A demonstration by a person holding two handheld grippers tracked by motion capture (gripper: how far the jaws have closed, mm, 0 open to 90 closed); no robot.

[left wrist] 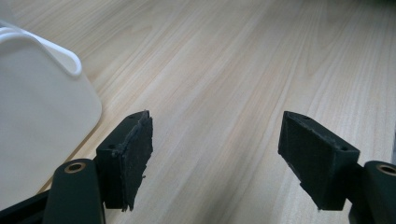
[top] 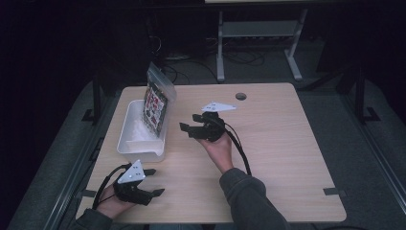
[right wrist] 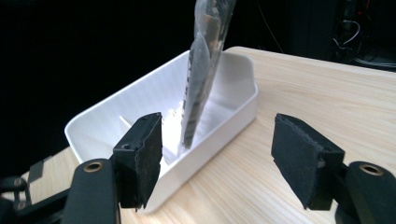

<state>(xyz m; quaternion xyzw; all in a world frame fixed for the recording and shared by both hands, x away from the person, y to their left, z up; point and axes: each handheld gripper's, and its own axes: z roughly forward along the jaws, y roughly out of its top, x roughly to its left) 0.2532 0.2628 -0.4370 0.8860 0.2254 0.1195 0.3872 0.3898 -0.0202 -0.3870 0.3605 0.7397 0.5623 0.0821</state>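
While the bagged card (top: 156, 101) leans upright in the white bin (top: 125, 139) ahead of my right claw (top: 197, 128), both claws, left claw (top: 152, 182) included, sit spread and empty, probably clear of it.

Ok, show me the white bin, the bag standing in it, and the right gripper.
white bin (top: 125, 142): high view, its left wall.
bag (right wrist: 204, 65): right gripper view, middle of its edge-on side.
right gripper (top: 189, 125): high view, between its open jaws.
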